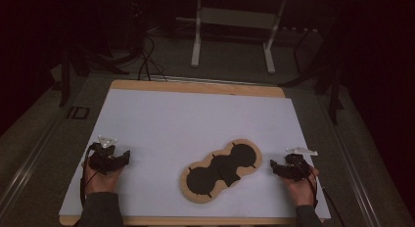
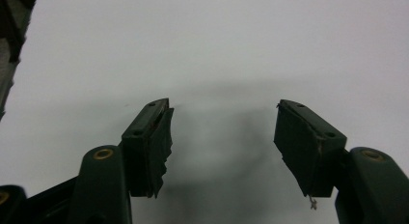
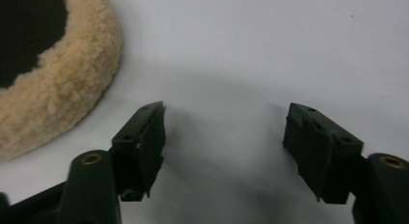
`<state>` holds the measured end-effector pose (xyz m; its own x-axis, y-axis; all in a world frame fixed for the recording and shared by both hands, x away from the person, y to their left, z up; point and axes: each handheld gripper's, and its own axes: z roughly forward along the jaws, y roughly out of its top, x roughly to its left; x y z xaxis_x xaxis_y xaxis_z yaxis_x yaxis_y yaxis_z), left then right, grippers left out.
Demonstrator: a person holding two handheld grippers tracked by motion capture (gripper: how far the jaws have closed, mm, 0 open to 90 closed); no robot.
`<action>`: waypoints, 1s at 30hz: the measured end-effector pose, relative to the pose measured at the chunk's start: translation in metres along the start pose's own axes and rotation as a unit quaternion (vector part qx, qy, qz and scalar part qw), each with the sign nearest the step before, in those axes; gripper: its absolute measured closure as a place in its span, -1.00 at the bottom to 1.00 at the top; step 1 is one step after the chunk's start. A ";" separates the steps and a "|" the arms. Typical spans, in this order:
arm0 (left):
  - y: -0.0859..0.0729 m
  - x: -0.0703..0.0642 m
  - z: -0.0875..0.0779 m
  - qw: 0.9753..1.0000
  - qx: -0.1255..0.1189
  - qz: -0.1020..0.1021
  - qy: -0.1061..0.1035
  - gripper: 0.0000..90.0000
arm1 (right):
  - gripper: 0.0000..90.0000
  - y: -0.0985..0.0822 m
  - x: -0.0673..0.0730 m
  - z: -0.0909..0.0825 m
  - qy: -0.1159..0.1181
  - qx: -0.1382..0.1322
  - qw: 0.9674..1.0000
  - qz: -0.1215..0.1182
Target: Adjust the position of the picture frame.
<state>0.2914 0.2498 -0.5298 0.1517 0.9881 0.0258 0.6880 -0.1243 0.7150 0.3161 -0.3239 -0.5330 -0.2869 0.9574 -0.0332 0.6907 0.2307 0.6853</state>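
Fleece-rimmed pad (image 1: 221, 171): lying flat on the white sheet (image 1: 195, 119), toward the near edge and a little right of centre, long axis slanted from near-left to far-right; tan woolly border around dark lobed panels (exact kind of article hard to tell from above). Spread out and unfolded, probably so either end can be taken by its rim.

Left gripper (image 1: 126, 155): resting low near the near-left corner of the sheet, well apart from the pad, jaws pointing right toward it. Jaws wide apart with nothing but bare sheet between them in the left gripper view (image 2: 222, 137). Released, holding nothing.

Right gripper (image 1: 272, 167): low near the near-right corner, jaws pointing left, just beside the pad's far-right lobe but not touching. Spread wide and empty in the right gripper view (image 3: 224, 147), with the woolly rim (image 3: 62, 79) curving past the upper left of that view, close to one jaw.

Placement, as a judgement: one gripper at each side with the pad between, a ready stance for a two-handed pick or fold (right side nearer to a first grasp).

Table (image 1: 195, 87): wooden edge showing along the far and near sides of the sheet.

Risk, as a judgement: soft pile likely to slip or bunch unless pinched deep on the rim.
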 end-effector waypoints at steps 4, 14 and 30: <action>0.001 -0.010 -0.008 0.999 -0.020 0.026 -0.022 -0.11 | -0.35 0.000 0.000 -0.001 0.013 -0.002 1.000 -0.003; 0.001 -0.028 -0.028 0.995 -0.063 0.046 -0.065 -0.01 | -0.36 0.001 0.002 -0.004 0.025 -0.017 0.999 -0.015; 0.005 -0.088 -0.033 0.976 -0.060 0.117 -0.172 0.18 | -0.18 0.004 0.013 -0.006 0.039 -0.016 0.999 -0.035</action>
<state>0.2574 0.1650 -0.5054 0.5381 0.8425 -0.0244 0.5220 -0.3103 0.7945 0.3111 -0.3113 -0.5268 -0.3848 0.9226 -0.0263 0.6462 0.2896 0.7061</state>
